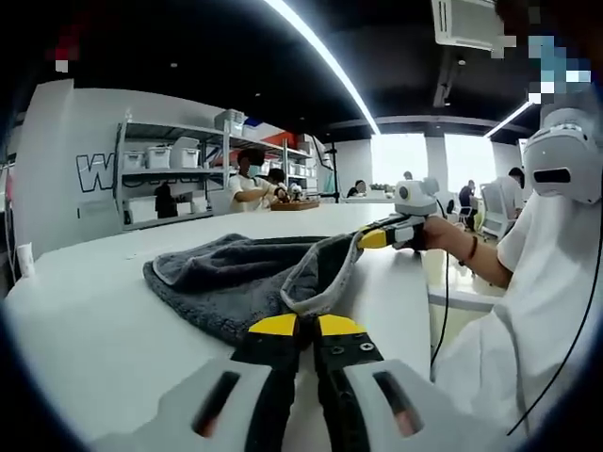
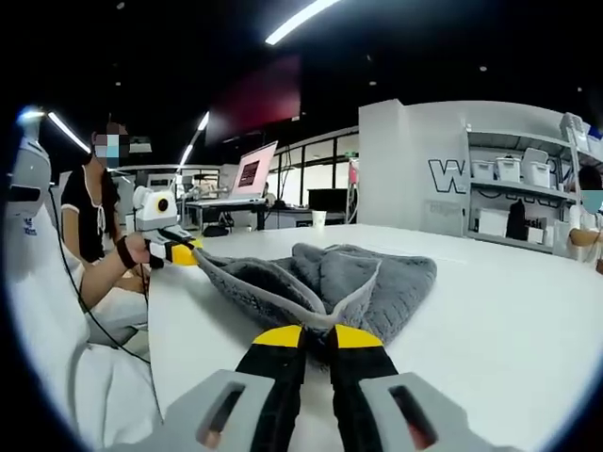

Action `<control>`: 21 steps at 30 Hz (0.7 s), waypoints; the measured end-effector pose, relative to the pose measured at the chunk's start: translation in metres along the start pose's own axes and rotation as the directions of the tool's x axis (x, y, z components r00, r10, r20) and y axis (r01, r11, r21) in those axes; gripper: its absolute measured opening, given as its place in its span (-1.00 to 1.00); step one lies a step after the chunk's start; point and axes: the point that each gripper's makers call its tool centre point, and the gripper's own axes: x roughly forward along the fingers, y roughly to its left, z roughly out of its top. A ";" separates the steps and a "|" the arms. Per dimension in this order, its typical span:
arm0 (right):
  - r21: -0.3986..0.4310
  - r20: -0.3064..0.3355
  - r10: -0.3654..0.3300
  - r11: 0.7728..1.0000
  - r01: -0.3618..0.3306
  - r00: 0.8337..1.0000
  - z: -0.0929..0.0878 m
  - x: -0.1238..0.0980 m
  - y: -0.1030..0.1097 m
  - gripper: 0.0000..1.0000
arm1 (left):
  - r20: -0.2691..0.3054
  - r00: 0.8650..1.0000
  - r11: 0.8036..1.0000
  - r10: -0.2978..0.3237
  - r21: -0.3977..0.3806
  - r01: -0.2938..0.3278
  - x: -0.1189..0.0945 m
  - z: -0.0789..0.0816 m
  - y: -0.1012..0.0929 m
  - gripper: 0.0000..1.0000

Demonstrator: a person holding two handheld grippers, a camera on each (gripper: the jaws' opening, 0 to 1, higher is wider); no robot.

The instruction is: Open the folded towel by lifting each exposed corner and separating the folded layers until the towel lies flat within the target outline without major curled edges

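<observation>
Pinching the grey towel (image 1: 254, 273) at two corners: left gripper (image 1: 300, 325), jaws pressed together on the near hem; right gripper (image 2: 306, 336) likewise clamped on its own corner. Each shows in the other's view, at the far corner (image 1: 374, 239) (image 2: 182, 254). Towel sits bunched near the white table's (image 1: 85, 320) side edge by the person, top layer raised off the rest. Risks, imo: grip catches both layers, so fold won't separate; uneven pull drags the towel over the edge; hem curls under. No target outline visible.
</observation>
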 end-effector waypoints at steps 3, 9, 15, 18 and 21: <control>0.006 0.001 0.009 1.000 -0.009 1.000 0.000 -0.002 0.001 -0.92 | 0.005 1.000 1.000 -0.022 0.015 0.022 -0.002 0.001 -0.005 -0.91; 0.012 0.002 0.027 1.000 -0.027 1.000 0.002 -0.008 0.005 -0.86 | 0.021 0.999 0.999 -0.041 -0.007 0.041 -0.005 0.004 -0.007 -0.87; -0.016 0.001 0.046 0.999 -0.046 0.999 0.007 -0.016 0.009 -0.78 | 0.014 0.997 0.997 -0.077 -0.001 0.077 -0.008 0.004 -0.014 -0.79; -0.027 -0.007 0.073 0.997 -0.073 0.997 0.006 -0.020 0.014 -0.71 | 0.002 0.995 0.995 -0.102 0.015 0.102 -0.011 0.006 -0.020 -0.75; -0.022 -0.004 0.089 0.996 -0.089 0.996 0.007 -0.019 0.017 -0.68 | -0.004 0.993 0.993 -0.116 0.017 0.116 -0.010 0.005 -0.024 -0.74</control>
